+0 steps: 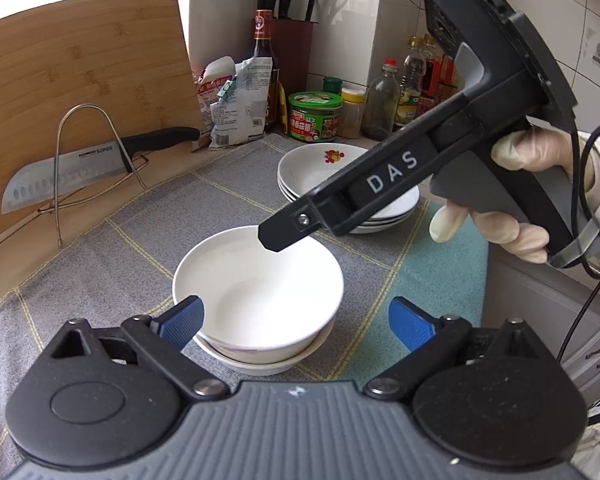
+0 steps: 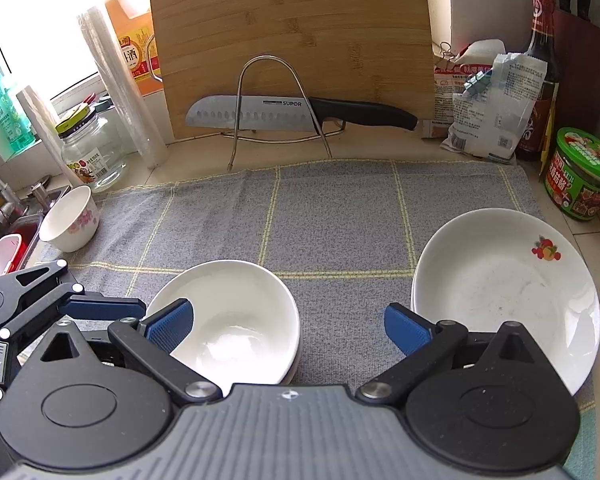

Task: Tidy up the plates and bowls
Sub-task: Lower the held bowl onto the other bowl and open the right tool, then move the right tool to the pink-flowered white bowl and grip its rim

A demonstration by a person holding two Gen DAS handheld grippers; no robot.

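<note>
Pale counter point(image 2: 380, 148) carries a grey cloth point(image 2: 332, 216) with yellow grid lines; a teal cloth point(image 1: 440, 248) shows at its right edge in the left wrist view. On the grey cloth: 2 nested white bowls point(image 2: 236, 320) partly behind the right tool's left jaw, a stack of white plates point(image 2: 500, 292) with a fruit print just beyond its right jaw, and a small flowered bowl point(image 2: 70, 220) far left of both jaws. Beyond the jaws, directly on the counter: a wire rack point(image 2: 276, 112) holding a knife point(image 2: 300, 114), a bamboo board point(image 2: 292, 40) leaning behind it, a glass jar point(image 2: 94, 156), packets point(image 2: 484, 112), a dark bottle point(image 2: 542, 72), a green tub point(image 2: 582, 172).
</note>
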